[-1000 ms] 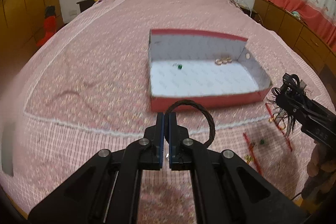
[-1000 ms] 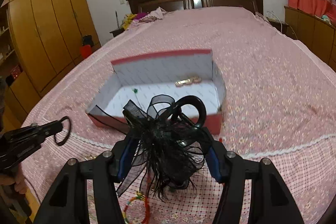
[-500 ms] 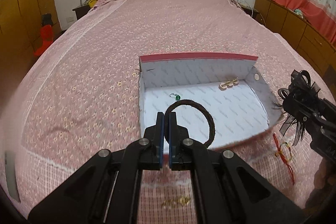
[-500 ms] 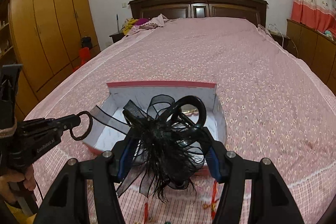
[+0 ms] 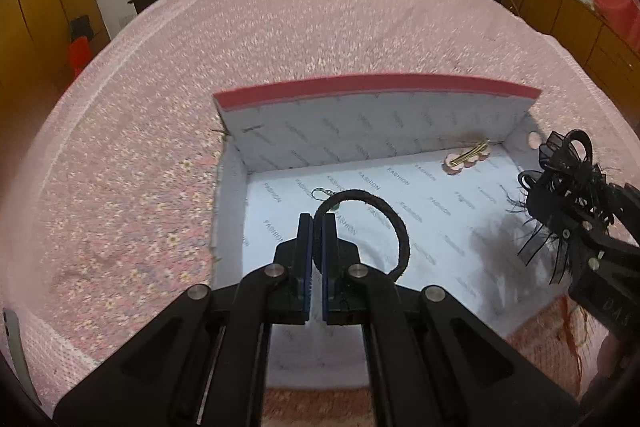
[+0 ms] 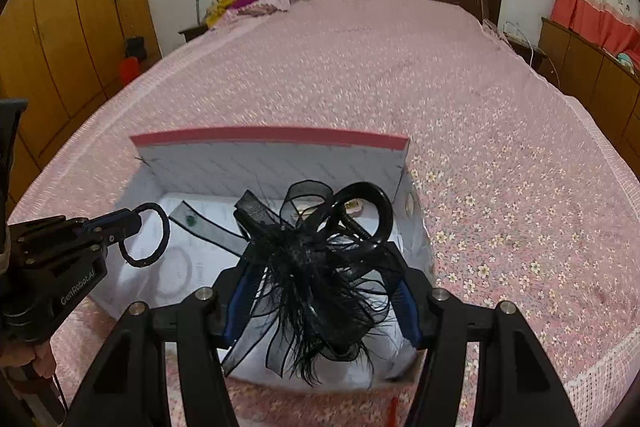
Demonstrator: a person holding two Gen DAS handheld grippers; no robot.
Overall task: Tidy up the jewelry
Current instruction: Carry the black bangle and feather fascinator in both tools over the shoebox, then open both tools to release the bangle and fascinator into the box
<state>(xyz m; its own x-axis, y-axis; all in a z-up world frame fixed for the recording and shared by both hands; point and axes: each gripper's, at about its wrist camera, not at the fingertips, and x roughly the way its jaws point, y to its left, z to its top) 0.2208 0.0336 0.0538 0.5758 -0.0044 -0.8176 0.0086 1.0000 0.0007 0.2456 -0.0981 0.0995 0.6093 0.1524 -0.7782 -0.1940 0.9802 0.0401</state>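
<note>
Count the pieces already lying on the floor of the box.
2. A green earring lies near the box's back left corner, and a pink flower hair clip near the back right. The grippers may hide more.

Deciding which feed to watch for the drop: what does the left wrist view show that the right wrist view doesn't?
Only left wrist: the pink flower hair clip lying clear in the box's far right corner, and red cord outside the box.

Only right wrist: the black feather bow filling its gripper.

Both: the red-rimmed box, the black hair tie, the green earring.
</note>
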